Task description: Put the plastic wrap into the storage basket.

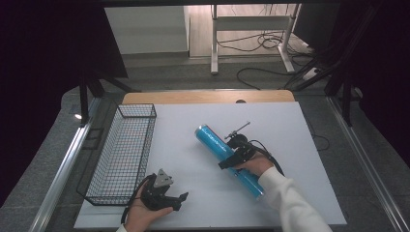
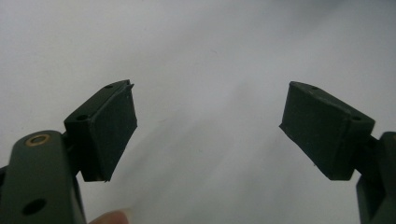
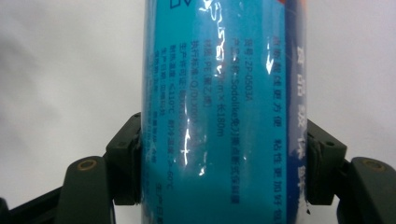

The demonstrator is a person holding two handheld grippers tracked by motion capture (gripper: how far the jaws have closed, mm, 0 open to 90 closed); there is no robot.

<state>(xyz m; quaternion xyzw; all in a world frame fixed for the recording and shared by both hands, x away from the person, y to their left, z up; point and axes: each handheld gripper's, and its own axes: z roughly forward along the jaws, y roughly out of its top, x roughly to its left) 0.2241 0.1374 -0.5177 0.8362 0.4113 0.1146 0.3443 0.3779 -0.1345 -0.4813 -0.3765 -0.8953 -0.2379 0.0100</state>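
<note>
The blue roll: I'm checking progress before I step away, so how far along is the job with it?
Done: the right gripper has its jaws shut on the blue roll, pads pressing both sides. In hand: the roll lies on the white table, not yet lifted. Left: moving it, probably into the wire basket, which holds nothing. The left gripper is open over bare table.

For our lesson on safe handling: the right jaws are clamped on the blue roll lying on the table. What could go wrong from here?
1. The blue roll is round and wrapped in glossy film; it might slip or twist between the right gripper's jaws when lifted.
2. The grip sits toward one end in the high view, so the long far end may droop.
3. The wire basket has a raised rim that a drooping roll could catch on, if it goes there.
</note>
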